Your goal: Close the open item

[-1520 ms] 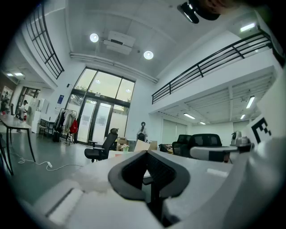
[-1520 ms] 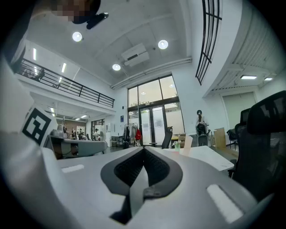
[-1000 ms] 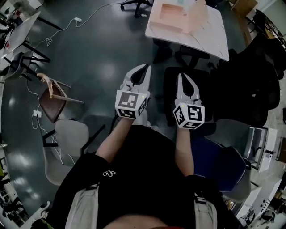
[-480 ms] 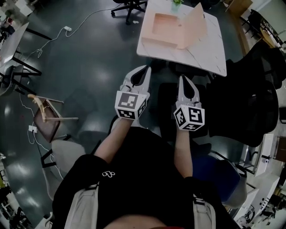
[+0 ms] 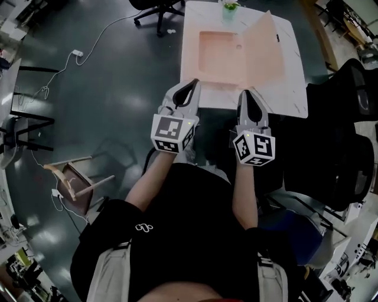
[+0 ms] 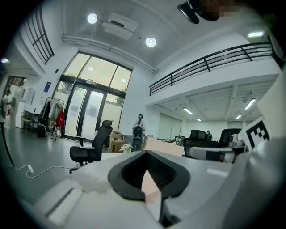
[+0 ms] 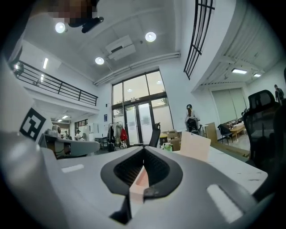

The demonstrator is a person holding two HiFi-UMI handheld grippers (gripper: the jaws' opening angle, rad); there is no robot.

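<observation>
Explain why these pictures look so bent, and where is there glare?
Head view: wide lens, dim, pale sheen on the floor. Left gripper view: round fisheye, black corners, ceiling lamps flare. Right gripper view: the railing bows strongly.

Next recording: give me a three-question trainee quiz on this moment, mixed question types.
1. True or false: the lid of the pink box on the white table is down.
2. The right gripper has its jaws: A) together, empty; B) clamped on the lid; C) wide apart.
3. Fill in: at the table's far edge stands a small green ____.
Key: 1 false, it stands open; 2 A; 3 plant.
</observation>
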